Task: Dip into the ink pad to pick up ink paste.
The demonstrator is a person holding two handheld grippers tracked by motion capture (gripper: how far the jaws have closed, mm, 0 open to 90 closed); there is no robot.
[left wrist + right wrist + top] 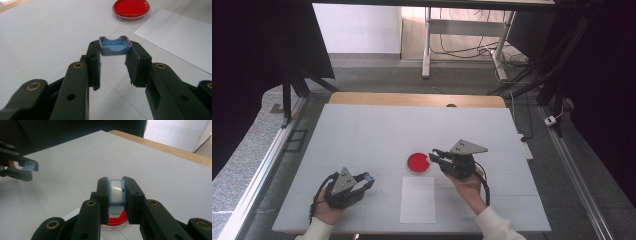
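High view: the left gripper (362,181) rested low on the white tabletop (362,135), clamped on a small blue cap (369,177). The right gripper (435,156) hovered at the edge of the red dish (417,162), just above a paper sheet (417,200).

Left gripper view: the cap (115,45) sat pinched between the 2 jaw tips, hollow side up, with the dish (131,8) well ahead.

Right gripper view: the right gripper (117,192) gripped a blue piece with a pale face (116,190), directly over the dish (117,219); the left gripper (29,170) showed far off.

To do this well, I judge the right hand should keep the piece steady and level over the dish, while the left holds the cap clear.
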